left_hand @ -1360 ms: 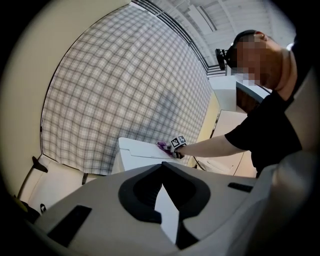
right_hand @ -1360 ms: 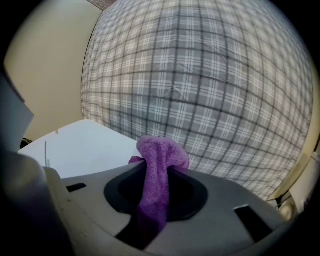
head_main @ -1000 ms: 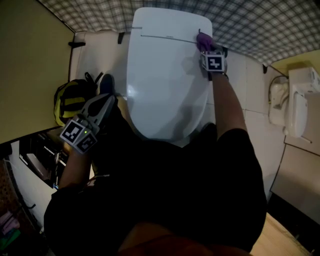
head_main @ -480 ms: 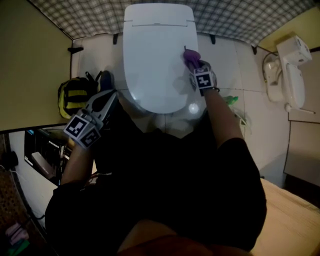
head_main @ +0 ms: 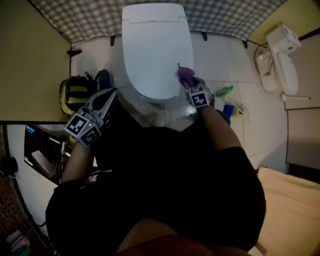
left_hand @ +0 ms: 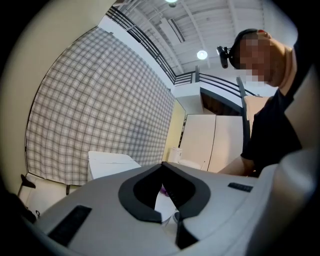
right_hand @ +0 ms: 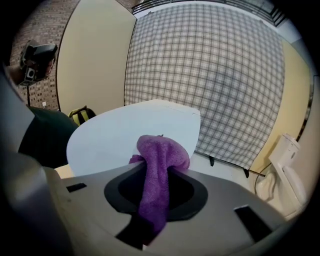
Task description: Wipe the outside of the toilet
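The white toilet point(head_main: 155, 45) stands at the top middle of the head view with its lid down. My right gripper point(head_main: 185, 80) is shut on a purple cloth point(head_main: 186, 74), which rests against the lid's right front edge. In the right gripper view the cloth point(right_hand: 162, 150) bulges out between the jaws in front of the toilet lid point(right_hand: 125, 137). My left gripper point(head_main: 110, 96) hangs off the toilet's left side, shut and holding nothing. In the left gripper view its jaws point(left_hand: 163, 167) meet at the tip, with the toilet point(left_hand: 110, 162) beyond them.
A yellow and black backpack point(head_main: 75, 95) lies on the floor left of the toilet. A green spray bottle point(head_main: 224, 91) and a blue item point(head_main: 228, 110) sit on the tiles to the right. A white fixture point(head_main: 280, 55) stands at the far right. A plaid wall point(head_main: 90, 15) runs behind.
My right gripper has drawn the purple cloth along the lid's right edge, from the back near the hinge to the front. The left gripper has stayed where it was.
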A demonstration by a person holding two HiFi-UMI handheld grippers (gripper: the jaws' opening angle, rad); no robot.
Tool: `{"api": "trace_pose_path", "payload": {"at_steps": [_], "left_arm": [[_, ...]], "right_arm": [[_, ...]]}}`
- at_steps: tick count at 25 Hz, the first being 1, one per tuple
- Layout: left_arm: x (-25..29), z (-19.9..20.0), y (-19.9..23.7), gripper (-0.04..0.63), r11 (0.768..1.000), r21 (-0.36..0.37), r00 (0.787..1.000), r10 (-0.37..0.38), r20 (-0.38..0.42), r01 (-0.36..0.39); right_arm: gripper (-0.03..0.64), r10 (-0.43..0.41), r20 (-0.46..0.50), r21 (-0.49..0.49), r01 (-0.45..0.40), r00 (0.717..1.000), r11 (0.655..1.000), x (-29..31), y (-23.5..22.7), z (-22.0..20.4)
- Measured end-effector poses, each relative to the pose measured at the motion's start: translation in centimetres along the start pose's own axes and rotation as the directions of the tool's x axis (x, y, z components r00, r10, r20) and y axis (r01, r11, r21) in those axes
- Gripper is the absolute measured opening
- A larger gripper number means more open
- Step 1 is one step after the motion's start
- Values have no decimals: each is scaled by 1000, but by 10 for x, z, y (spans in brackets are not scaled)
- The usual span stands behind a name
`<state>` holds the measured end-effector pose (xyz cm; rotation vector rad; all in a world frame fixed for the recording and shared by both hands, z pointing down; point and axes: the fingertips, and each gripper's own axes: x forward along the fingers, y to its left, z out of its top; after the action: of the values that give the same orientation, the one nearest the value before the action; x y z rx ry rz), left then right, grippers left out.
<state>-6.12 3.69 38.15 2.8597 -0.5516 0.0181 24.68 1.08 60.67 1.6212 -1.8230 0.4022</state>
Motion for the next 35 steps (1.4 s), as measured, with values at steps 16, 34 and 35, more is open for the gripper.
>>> {"api": "trace_pose_path", "payload": {"at_steps": [16,34,35], "left_arm": [[-21,6,-15,3,1000,7,999,-16,33,15],[80,-25,111,3,990,-93,992,94,-80,-102],[90,-25,121,4,989,-97,991,102,-86,-110]], "right_arm": [[98,175,150,258,-210,973,943,-54,8,4],[98,-27,176,260,-20,984,965,97,-187,145],[98,-30,173,246,-13,984,969,112,-194,156]]}}
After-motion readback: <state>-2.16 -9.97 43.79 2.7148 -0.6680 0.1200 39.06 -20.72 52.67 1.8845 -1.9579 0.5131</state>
